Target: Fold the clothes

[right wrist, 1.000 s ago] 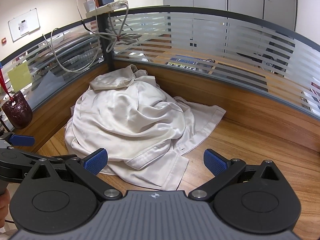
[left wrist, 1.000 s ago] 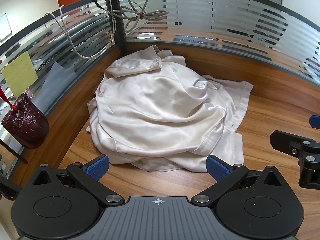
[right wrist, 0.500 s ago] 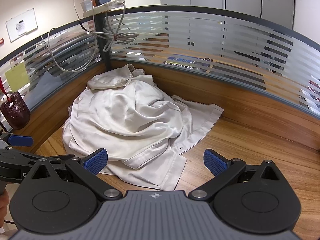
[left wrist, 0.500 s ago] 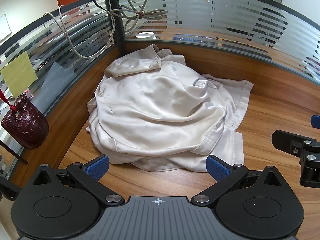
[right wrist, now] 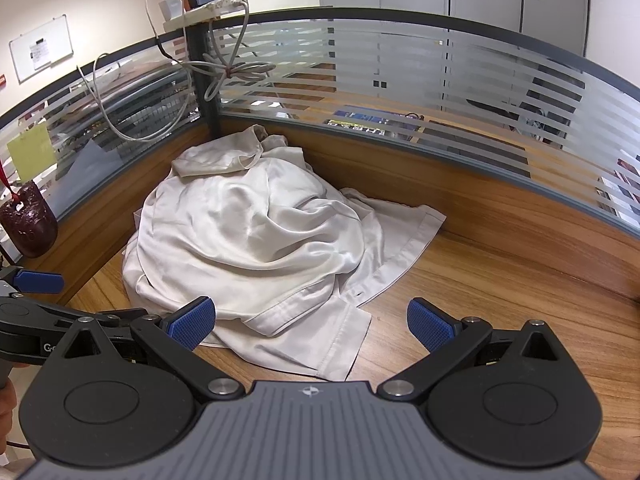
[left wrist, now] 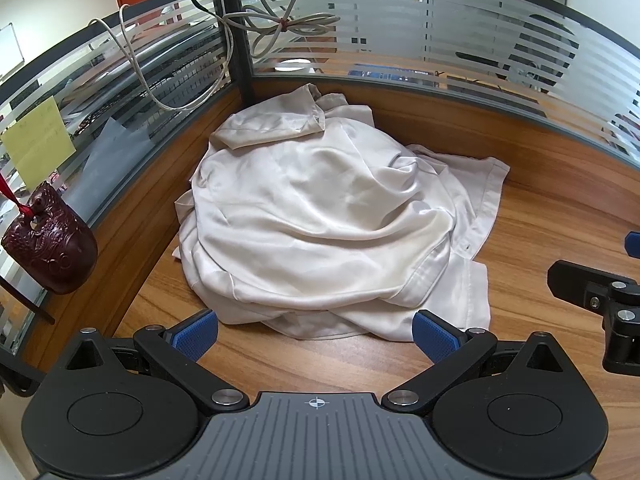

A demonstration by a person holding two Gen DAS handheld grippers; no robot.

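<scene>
Both grippers, left (left wrist: 315,334) and right (right wrist: 311,322), are hovering with fingers spread just near of the crumpled shirt (left wrist: 332,224) heaped in the desk's (left wrist: 540,240) far-left corner, pre-grasp; next likely needing hem pinches.

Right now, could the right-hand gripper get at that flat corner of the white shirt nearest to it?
Probably yes. The right gripper is open, and the white shirt has its flat corner lying on the bare wooden desk just ahead, between the fingers. Nothing lies in the way; the left gripper is off to the side.
</scene>
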